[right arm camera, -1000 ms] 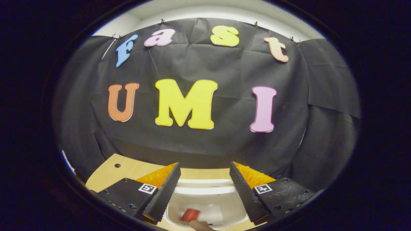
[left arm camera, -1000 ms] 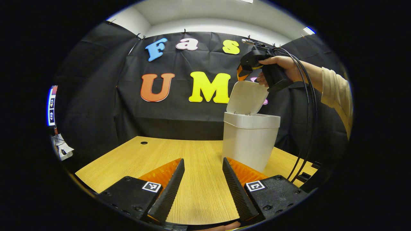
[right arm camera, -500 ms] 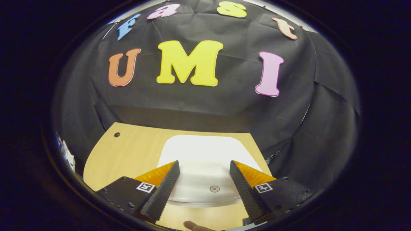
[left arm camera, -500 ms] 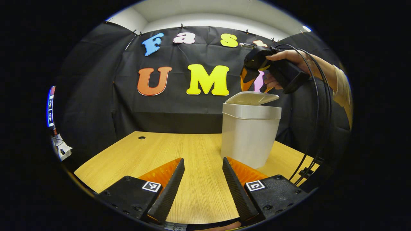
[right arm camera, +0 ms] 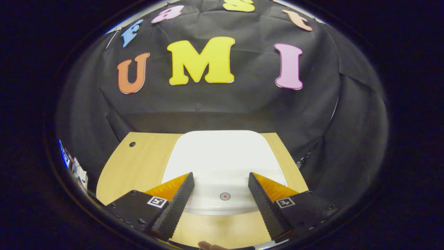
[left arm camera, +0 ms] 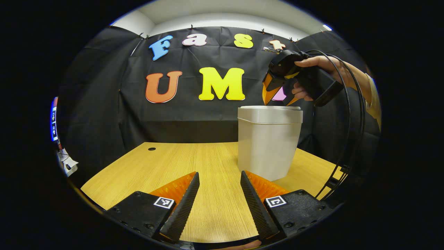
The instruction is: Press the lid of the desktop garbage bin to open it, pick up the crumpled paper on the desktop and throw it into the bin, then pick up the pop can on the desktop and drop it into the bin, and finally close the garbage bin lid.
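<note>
The white plastic desktop garbage bin [left arm camera: 269, 144] stands upright on the light wood-grain bench [left arm camera: 180, 166], toward its far right corner, with its flat white lid [right arm camera: 222, 163] lying level on the rim, shut. A small red target mark [right arm camera: 224, 196] sits near the lid's front edge.

Above the bin, a hand [left arm camera: 321, 74] with a pale sleeve at the wrist reaches in from the right, wrist raised, and tips the right gripper [left arm camera: 277, 100] steeply downward over the lid. Its fingertips hang just above the lid's right side; whether they touch it I cannot tell. In the right gripper view the fingers are spread wide apart with nothing between them, the target mark showing in the gap. Black cables [left arm camera: 347, 139] trail down from its handle past the bench's right edge.

The left gripper [left arm camera: 216, 208] is held low over the bench's near edge, pointing level toward the back wall, its fingers likewise spread and empty, with the bin just ahead and to the right. A small round hole [left arm camera: 151, 149] sits near the bench's far left corner.
</note>
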Demonstrator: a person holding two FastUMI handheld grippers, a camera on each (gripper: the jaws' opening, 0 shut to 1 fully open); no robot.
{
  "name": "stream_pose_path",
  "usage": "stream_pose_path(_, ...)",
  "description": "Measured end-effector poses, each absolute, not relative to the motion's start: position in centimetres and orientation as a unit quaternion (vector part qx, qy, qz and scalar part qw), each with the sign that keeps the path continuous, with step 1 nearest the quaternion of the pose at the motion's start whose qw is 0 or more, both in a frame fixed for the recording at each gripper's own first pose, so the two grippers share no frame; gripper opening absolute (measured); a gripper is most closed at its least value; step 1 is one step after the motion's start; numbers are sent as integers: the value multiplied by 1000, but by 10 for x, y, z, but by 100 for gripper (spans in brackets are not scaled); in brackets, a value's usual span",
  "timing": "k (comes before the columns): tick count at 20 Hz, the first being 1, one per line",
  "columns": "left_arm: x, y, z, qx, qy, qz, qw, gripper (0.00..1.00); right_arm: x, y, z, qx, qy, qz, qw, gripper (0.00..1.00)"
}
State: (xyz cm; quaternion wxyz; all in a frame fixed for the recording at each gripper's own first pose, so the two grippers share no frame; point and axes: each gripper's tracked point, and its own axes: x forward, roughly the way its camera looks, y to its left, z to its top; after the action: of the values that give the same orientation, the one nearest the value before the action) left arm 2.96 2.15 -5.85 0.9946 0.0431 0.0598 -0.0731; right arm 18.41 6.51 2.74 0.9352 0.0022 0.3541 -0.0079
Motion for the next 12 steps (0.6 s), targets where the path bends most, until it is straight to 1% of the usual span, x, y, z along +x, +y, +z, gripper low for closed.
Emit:
stream_pose_path(4,26,2,-65,43,68,-101,992,81,173,61,28,5,336,-19,942,98)
stream_pose_path(8,25,-2,-60,51,57,-100,992,81,168,63,28,7,306,-31,952,98)
stream_pose_path(9,24,-3,-61,50,57,-104,992,81,168,63,28,10,301,-30,953,100)
stream_pose_path(10,25,-2,-62,46,58,-107,992,81,167,64,28,10,295,-25,955,100)
stream_pose_path(11,26,0,-61,39,59,-108,992,81,167,64,28,13,290,-20,957,98)
stream_pose_path(12,25,2,-59,31,57,-107,992,81,167,63,27,16,283,-14,959,100)
